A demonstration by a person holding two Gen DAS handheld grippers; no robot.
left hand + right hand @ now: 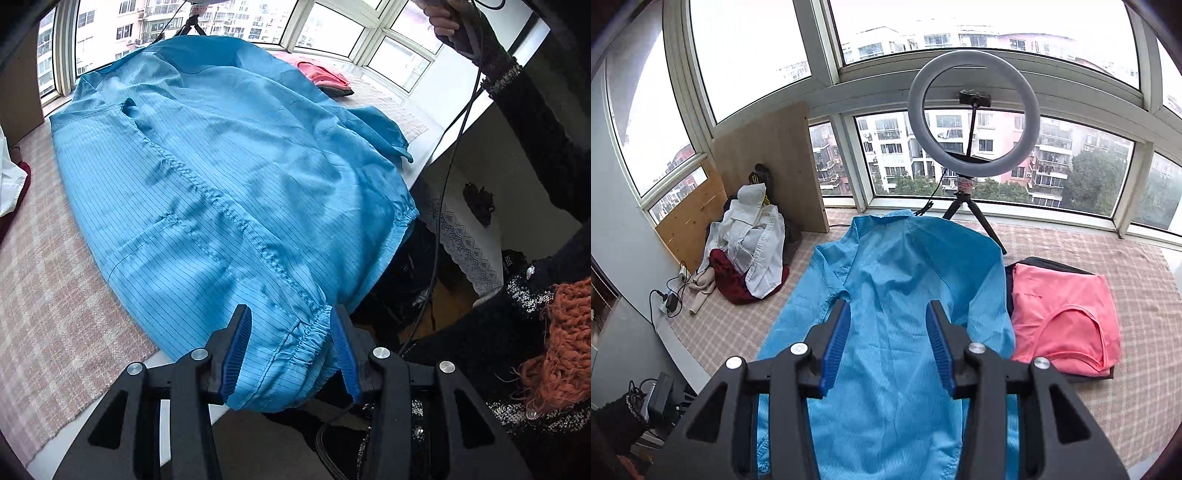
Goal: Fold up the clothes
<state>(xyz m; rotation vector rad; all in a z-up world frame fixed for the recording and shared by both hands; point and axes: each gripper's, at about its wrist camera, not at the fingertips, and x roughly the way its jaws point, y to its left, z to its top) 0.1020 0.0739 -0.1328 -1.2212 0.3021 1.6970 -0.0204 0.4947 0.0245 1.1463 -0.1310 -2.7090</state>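
Observation:
A blue pinstriped jacket (229, 177) lies spread on the checked cloth, collar toward the windows. Its elastic hem (310, 339) sits at the near edge, between the spread pads of my left gripper (291, 350), which is open. In the right wrist view the jacket (901, 295) lies below my right gripper (888, 347), which is open, empty and held above the jacket's back.
A folded pink garment (1067, 317) lies on a dark one right of the jacket. A ring light on a tripod (971, 122) stands behind the collar. A pile of white and dark red clothes (750, 254) sits at the left by wooden boards. The person's hand (443, 26) is at upper right.

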